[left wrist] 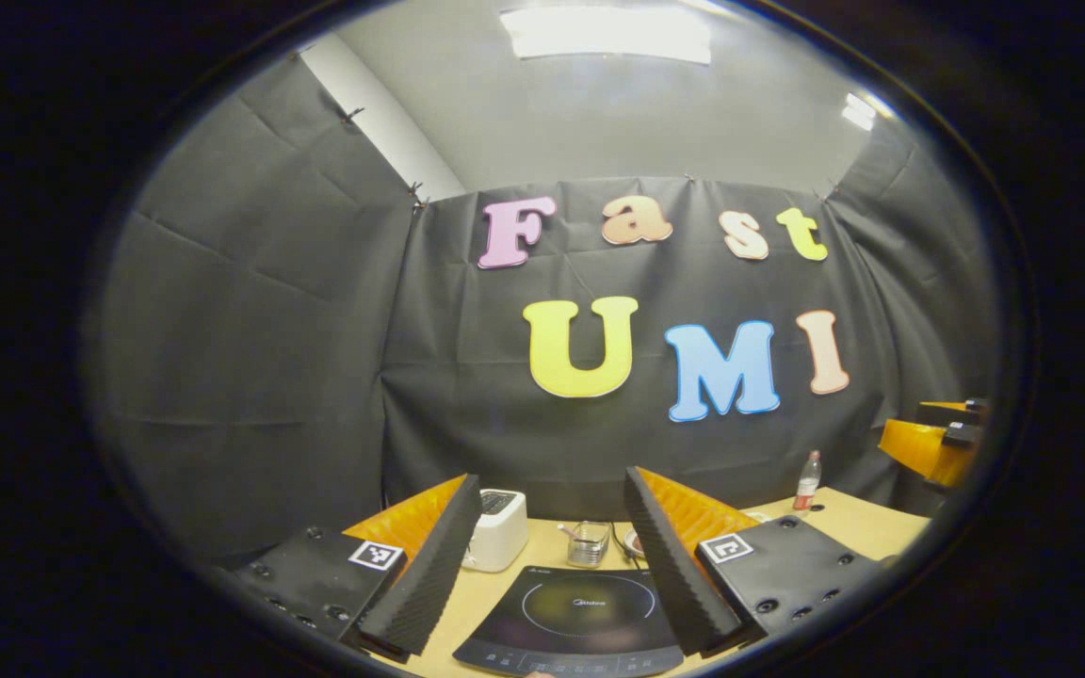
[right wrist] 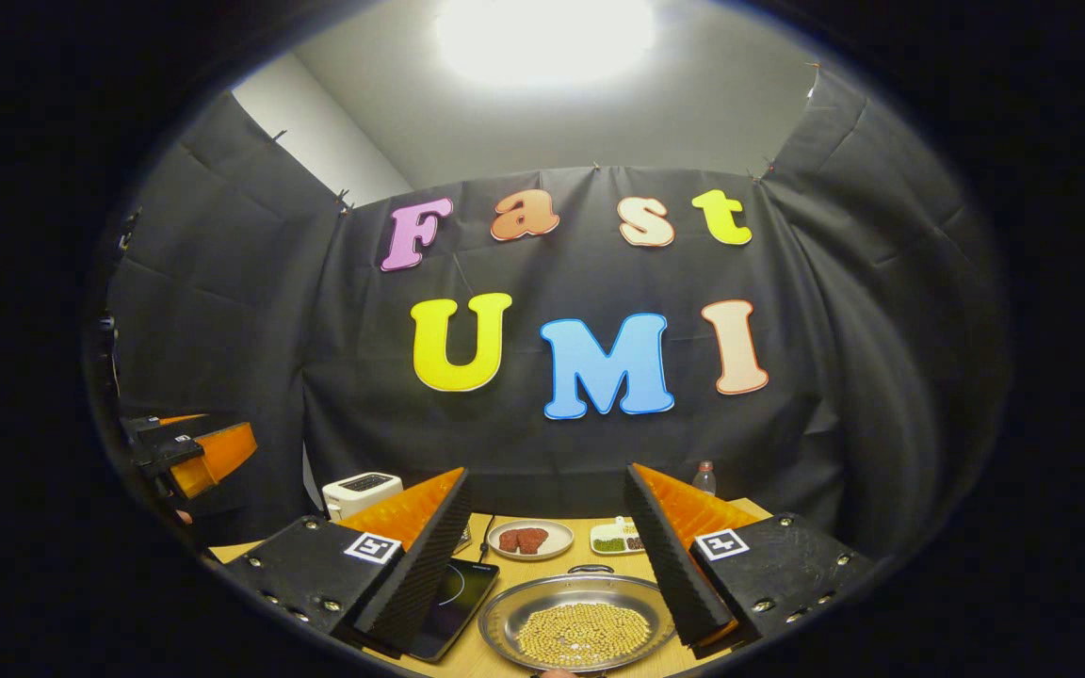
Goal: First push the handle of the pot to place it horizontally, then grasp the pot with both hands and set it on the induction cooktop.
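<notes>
Both grippers, left (left wrist: 552,574) and right (right wrist: 552,565), hang spread and empty above the table (left wrist: 858,523), pot (right wrist: 580,621) beside the induction cooktop (left wrist: 580,617), and I fear a careless shove at its handle (right wrist: 591,569) could spill the beans (right wrist: 583,633).

Left tongs (left wrist: 552,565) are held level and facing forward with the two ribbed fingers (left wrist: 429,574) spread wide and gripping nothing, and the right tongs (right wrist: 547,565) hang likewise level, fingers (right wrist: 670,565) parted wide and empty, the left tongs showing far left in the right gripper view.
</notes>
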### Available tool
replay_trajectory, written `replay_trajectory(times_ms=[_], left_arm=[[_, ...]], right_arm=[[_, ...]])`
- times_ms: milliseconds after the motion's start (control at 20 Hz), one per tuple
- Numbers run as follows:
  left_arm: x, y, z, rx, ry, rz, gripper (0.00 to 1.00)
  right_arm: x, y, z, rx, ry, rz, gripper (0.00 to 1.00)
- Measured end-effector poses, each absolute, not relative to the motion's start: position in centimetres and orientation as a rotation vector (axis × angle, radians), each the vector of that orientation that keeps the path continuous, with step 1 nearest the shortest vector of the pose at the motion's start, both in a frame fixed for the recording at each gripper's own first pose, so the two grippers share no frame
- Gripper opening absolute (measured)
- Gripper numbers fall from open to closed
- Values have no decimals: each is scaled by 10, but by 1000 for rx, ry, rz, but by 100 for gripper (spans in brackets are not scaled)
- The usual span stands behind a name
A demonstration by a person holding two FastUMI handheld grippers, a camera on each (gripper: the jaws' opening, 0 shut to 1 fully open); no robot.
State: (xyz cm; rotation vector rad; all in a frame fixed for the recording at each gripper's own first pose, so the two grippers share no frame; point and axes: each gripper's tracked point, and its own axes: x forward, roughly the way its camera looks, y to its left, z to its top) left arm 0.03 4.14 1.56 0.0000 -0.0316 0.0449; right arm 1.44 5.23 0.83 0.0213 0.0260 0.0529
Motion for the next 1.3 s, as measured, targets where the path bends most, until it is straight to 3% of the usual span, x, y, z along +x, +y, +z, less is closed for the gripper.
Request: replay_trajectory(times_ms=[700, 800, 850, 900, 950, 1000, 1050, 1100, 1150, 1300], left_arm=[[-2, 52, 22, 0, -63, 23, 99], [-4, 56, 25, -2, -71, 14, 100], [-3, 59, 23, -6, -75, 11, 99], [-3, 61, 24, -12, -76, 5, 100], [-1, 63, 23, -18, -78, -1, 100], [-1, 67, 22, -24, -79, -8, 99], [0, 70, 19, -27, -78, -14, 100], [2, 73, 16, -30, -73, -21, 100], [7, 74, 13, -34, -67, -30, 100], [11, 79, 10, -38, -67, -59, 99]], right_arm=[[6, 79, 0, -8, 57, 92, 96], [5, 83, -6, -11, 73, 87, 76], [6, 88, -8, -14, 84, 90, 60], [5, 98, -17, -15, 109, 113, 53], [5, 101, -23, -23, 119, 99, 53], [4, 106, -22, -22, 121, 109, 24], [2, 116, -27, -30, 140, 136, 17], [5, 110, -29, -50, 140, 87, 16], [-4, 114, -31, -61, 142, 96, 0], [-3, 140, -63, -79, 230, 161, 1]])
